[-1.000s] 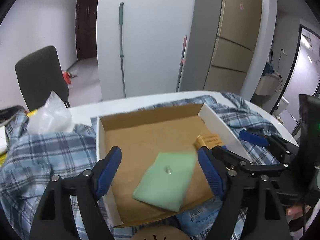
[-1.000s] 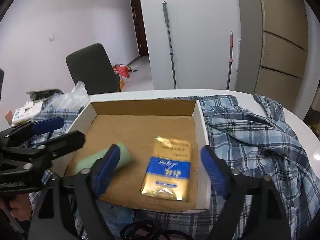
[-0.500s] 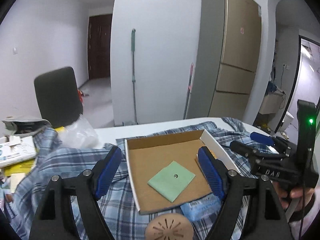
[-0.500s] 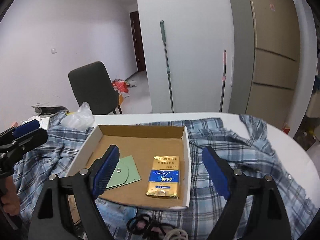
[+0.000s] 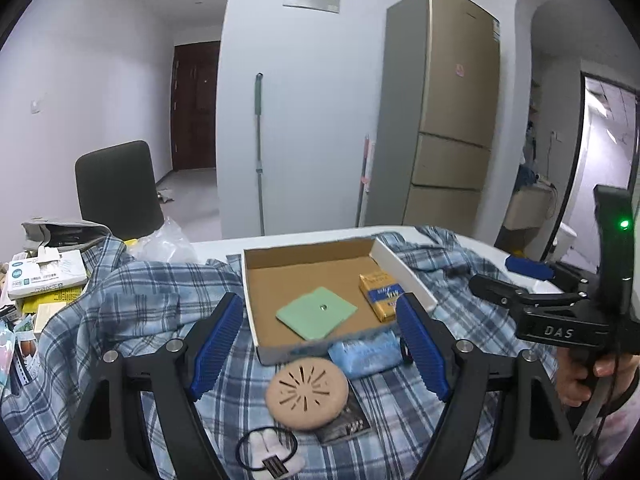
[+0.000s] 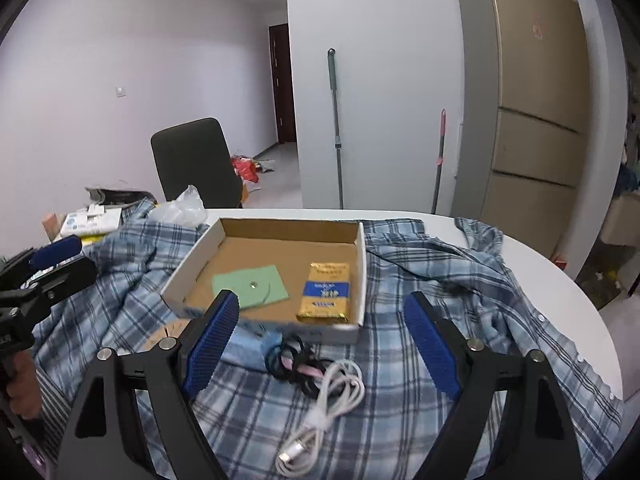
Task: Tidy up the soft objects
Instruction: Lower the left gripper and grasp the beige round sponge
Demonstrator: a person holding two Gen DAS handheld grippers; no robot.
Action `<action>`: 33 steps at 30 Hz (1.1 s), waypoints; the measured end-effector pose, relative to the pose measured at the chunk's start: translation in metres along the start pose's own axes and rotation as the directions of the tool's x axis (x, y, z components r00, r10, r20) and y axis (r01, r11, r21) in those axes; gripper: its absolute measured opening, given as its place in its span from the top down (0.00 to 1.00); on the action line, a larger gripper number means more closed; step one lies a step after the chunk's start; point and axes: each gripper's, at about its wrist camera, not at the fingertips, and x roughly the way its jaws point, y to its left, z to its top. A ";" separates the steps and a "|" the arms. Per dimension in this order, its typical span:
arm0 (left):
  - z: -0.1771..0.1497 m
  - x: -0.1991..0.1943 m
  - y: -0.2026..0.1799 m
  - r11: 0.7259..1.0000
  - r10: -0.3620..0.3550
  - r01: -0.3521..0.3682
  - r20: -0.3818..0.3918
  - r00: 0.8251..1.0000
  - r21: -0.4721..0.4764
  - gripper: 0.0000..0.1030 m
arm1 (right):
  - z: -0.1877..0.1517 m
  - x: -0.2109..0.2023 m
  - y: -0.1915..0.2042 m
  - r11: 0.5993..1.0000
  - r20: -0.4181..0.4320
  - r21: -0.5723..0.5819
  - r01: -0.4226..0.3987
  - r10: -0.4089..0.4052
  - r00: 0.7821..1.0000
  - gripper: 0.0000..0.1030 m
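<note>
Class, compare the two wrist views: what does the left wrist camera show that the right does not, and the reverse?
Left wrist only: a black packet under the round tan slotted disc, which is whole here, and a light-blue pack.
Right wrist only: a white cable and tangled black cords.
Both: the cardboard box holding a green pouch and a gold packet.

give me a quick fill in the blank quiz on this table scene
1. The green pouch and the gold packet lie inside the cardboard ____.
2. The box sits on a blue ____ shirt.
3. The coiled cable in front of the box is ____ in colour.
4. The left tongs and the right tongs both hold ____.

Missing words: box; plaid; white; nothing
</note>
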 end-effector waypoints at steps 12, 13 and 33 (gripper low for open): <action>-0.034 0.042 0.016 1.000 0.006 -0.006 -0.129 0.992 0.003 0.21 | -0.043 0.033 0.003 0.999 -0.139 0.022 -0.035 0.038 0.990 0.18; -0.035 0.045 0.018 1.000 0.002 -0.002 -0.140 0.990 -0.003 0.21 | -0.044 0.034 0.002 0.999 -0.142 0.023 -0.036 0.039 0.989 0.18; -0.056 0.095 0.034 0.993 -0.105 0.078 -0.359 0.927 -0.090 0.21 | -0.050 0.030 0.015 0.998 -0.120 -0.052 -0.030 0.024 0.993 0.19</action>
